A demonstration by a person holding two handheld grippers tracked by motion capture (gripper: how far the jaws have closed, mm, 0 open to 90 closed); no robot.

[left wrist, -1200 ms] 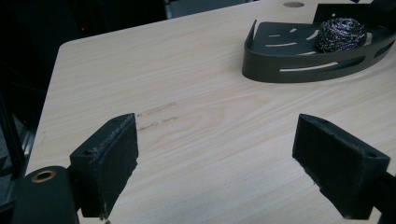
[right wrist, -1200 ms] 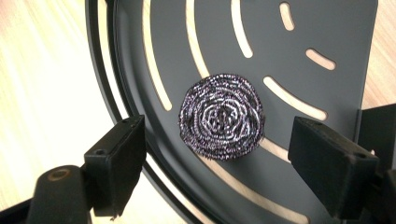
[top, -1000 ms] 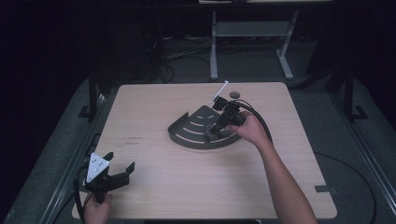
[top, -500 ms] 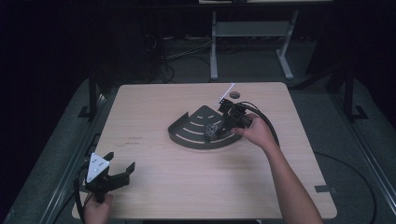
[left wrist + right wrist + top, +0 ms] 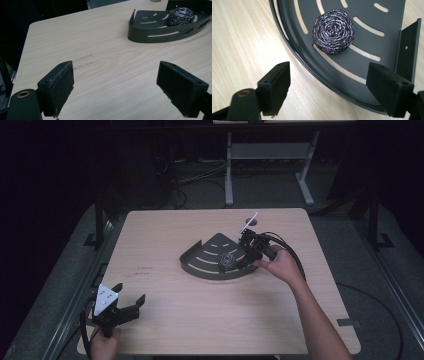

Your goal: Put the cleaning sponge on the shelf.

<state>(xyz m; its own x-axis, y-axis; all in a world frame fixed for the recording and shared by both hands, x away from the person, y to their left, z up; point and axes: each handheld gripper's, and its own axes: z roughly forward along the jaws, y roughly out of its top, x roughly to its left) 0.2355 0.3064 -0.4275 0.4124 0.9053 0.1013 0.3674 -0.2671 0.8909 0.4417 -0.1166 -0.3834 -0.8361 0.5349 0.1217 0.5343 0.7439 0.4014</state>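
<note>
Right tool (image 5: 328,87) wide, empty, above scourer (image 5: 333,31) in tray (image 5: 387,22). Centre over scourer, drop straight, clear tray rim, close gently. Left tool (image 5: 116,87) wide, idle over worktop (image 5: 100,62).

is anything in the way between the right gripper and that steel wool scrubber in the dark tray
Only the tray's low curved rim crosses between the open right gripper and the scrubber. Nothing covers the scrubber from above.

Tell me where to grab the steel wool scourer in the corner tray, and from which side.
Grip the scourer across its round rim, coming from above with the open right gripper. It lies flat on the slotted tray, whose raised curved wall probably blocks a level approach.
</note>
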